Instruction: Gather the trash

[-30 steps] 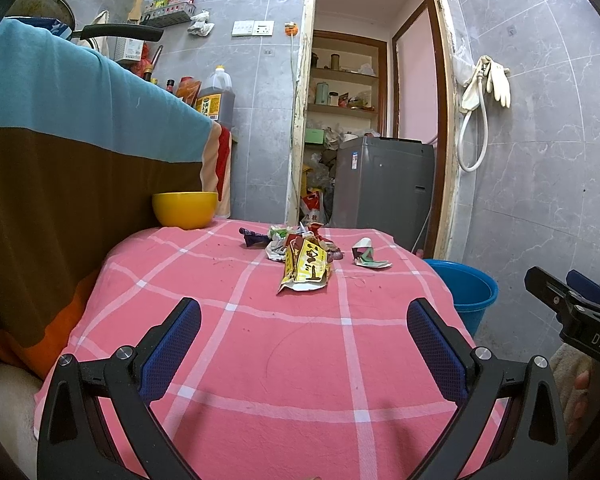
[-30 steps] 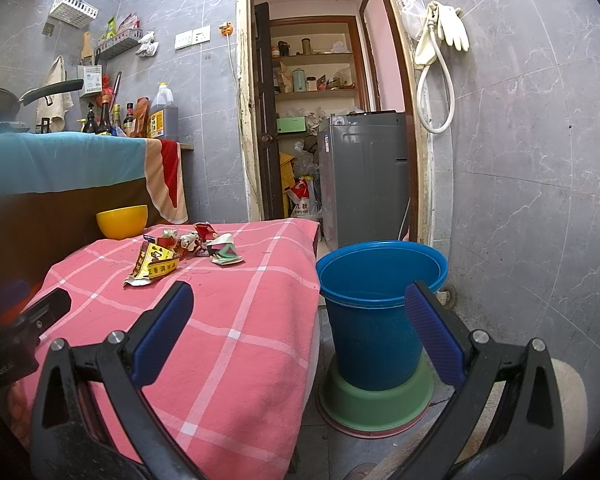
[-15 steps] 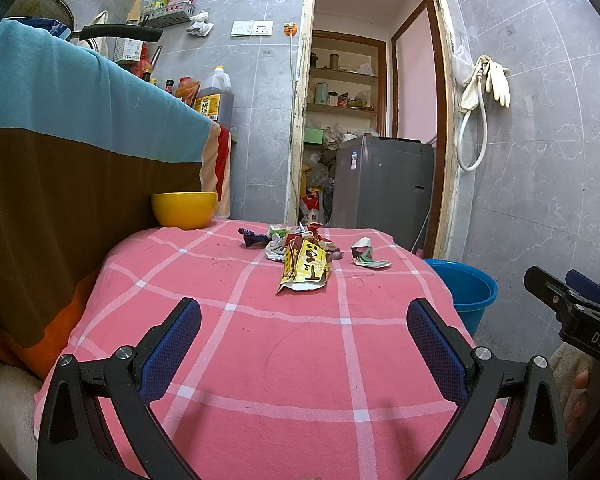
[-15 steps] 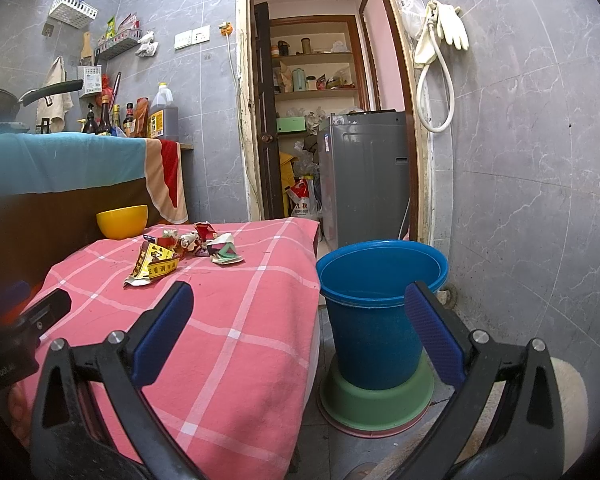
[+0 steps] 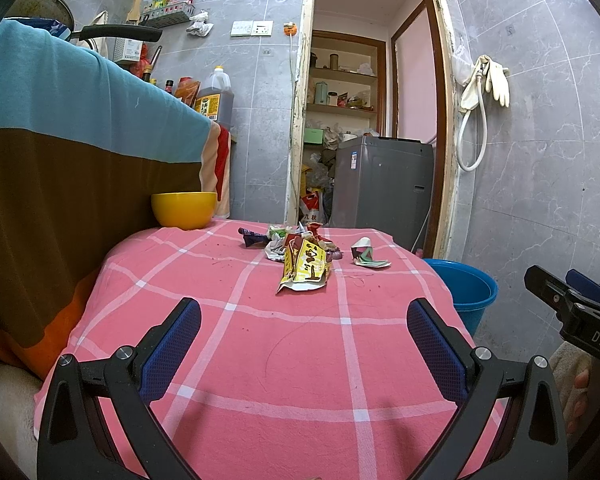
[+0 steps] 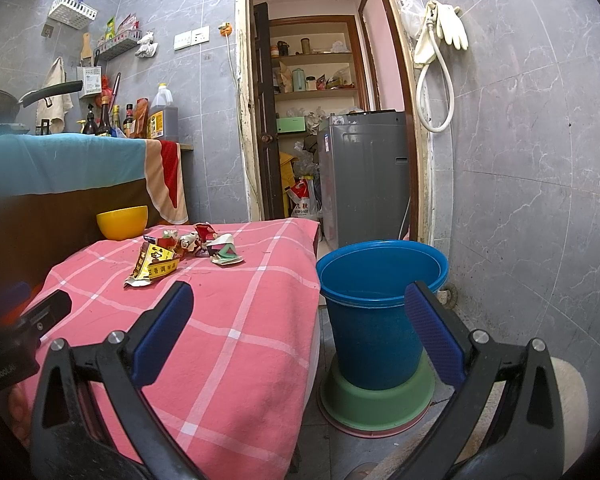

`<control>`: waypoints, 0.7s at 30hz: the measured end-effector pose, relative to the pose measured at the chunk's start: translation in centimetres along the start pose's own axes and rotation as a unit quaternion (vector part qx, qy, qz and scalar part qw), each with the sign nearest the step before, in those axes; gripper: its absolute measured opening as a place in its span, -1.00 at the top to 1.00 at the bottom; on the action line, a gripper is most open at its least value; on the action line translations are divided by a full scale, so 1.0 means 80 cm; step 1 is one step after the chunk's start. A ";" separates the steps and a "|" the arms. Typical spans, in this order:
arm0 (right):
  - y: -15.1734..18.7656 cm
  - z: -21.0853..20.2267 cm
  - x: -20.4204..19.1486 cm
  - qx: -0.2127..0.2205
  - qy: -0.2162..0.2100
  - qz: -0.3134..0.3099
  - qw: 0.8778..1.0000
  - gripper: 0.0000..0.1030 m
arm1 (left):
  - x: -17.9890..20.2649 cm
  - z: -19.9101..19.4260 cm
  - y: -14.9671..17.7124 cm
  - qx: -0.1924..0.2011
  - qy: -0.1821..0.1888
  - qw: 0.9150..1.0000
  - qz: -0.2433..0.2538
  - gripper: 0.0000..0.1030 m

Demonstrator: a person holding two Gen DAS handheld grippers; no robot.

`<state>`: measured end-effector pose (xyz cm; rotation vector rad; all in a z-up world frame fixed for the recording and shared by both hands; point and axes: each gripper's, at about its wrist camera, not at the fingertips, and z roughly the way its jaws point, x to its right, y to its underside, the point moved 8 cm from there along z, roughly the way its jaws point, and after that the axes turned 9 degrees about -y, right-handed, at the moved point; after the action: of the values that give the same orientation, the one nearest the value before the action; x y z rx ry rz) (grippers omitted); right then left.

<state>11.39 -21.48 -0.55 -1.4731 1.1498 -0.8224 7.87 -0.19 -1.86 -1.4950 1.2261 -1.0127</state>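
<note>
Nothing has shifted since the earlier frames: both tools hover where they were, and the wrappers lie untouched. The left gripper (image 5: 304, 344) has its fingers spread wide over the near half of the bench (image 5: 300, 360), holding nothing; the right gripper (image 6: 300, 332) is likewise spread and empty, aimed between the bench edge and the blue bucket (image 6: 380, 312) on the floor just beside it. The trash sits toward the far side of the bench: one yellow snack packet (image 5: 306, 266) nearest, one white-and-green crumpled wrapper (image 5: 366, 256) apart to its right, and a tangled cluster of small wrappers (image 5: 284, 240) behind, perhaps four or five, too bunched to count surely. One yellow bowl (image 5: 184, 210) stands at the far left corner. The risks, as I judge them: thin foil lying flat may slip from the fingers or be pushed along the cloth rather than pinched; a grab into the cluster may lift one piece and scatter the others; fingers pressed low may snag the checked cloth; and a light wrapper released too far from the bucket may miss it.
</note>
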 end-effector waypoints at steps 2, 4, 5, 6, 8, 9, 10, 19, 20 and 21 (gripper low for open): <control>0.000 0.000 0.000 0.000 0.000 0.000 1.000 -1.00 | 0.000 0.000 0.000 0.000 0.000 1.000 0.000 -0.96; 0.000 0.000 0.001 0.000 0.000 0.000 1.000 -1.00 | 0.000 0.000 0.000 0.000 0.000 1.000 0.000 -0.96; 0.000 0.000 0.000 0.000 0.000 0.000 1.000 -1.00 | 0.000 0.000 0.000 0.001 0.000 1.000 0.000 -0.96; 0.000 0.000 0.001 0.000 0.000 0.000 1.000 -1.00 | 0.000 0.000 0.000 0.000 0.000 1.000 0.000 -0.96; 0.000 0.000 0.000 0.000 0.000 0.000 1.000 -1.00 | 0.001 0.000 0.000 0.000 0.000 1.000 0.000 -0.96; 0.000 0.000 0.001 0.000 0.000 0.000 1.000 -1.00 | 0.002 0.001 0.001 0.000 0.000 1.000 0.000 -0.96; 0.000 0.000 0.000 0.000 0.000 0.000 1.000 -1.00 | 0.002 0.001 0.001 -0.001 0.000 1.000 0.000 -0.96; -0.003 -0.004 -0.002 0.002 -0.004 -0.001 1.000 -1.00 | 0.001 -0.002 0.000 0.004 -0.009 1.000 -0.006 -0.96; -0.003 -0.005 -0.002 0.002 -0.005 -0.001 1.000 -1.00 | -0.001 -0.002 0.000 0.003 -0.009 1.000 -0.007 -0.96; -0.004 -0.006 -0.003 0.002 -0.006 -0.001 1.000 -1.00 | -0.001 0.000 -0.001 0.003 -0.010 1.000 -0.008 -0.96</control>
<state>10.97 -21.42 -0.16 -1.4728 1.1380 -0.8164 7.84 -0.13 -1.81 -1.5089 1.1986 -1.0094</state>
